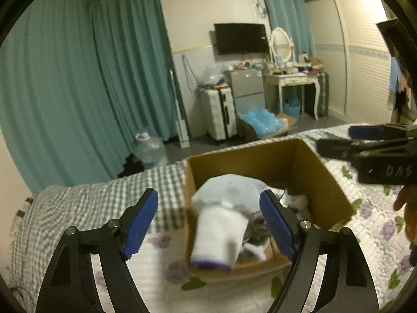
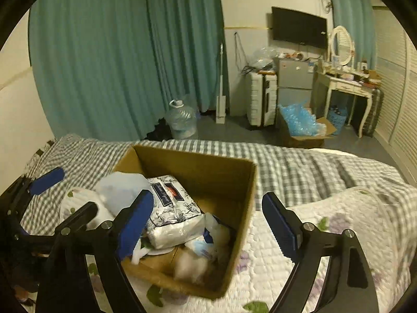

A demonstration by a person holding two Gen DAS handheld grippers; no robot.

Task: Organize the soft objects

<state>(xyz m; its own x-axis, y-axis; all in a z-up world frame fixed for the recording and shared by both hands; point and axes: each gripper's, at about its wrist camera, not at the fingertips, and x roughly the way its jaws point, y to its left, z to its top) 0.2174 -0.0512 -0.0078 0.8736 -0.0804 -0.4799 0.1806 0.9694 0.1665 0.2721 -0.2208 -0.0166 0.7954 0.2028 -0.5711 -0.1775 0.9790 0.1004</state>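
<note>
With both my left gripper (image 1: 208, 224) and right gripper (image 2: 208, 224) wide and empty, the white sock (image 1: 221, 234) drapes over the nearly full box (image 2: 250, 182); little remains visible outside.

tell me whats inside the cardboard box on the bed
Inside the cardboard box: a floral tissue pack, a white sock draped over its near wall, and small soft items. The pile hides the bottom.

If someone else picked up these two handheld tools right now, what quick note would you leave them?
Left gripper: jaws open, nothing clamped; a blurred white sock lies between them, hanging over the cardboard box rim.
Right gripper: jaws open, empty, over the box.
In the box: a tissue pack and other soft white items.
Done: several items boxed.
Left: tuck the sock fully inside; the box sits on the bed quilt.
</note>
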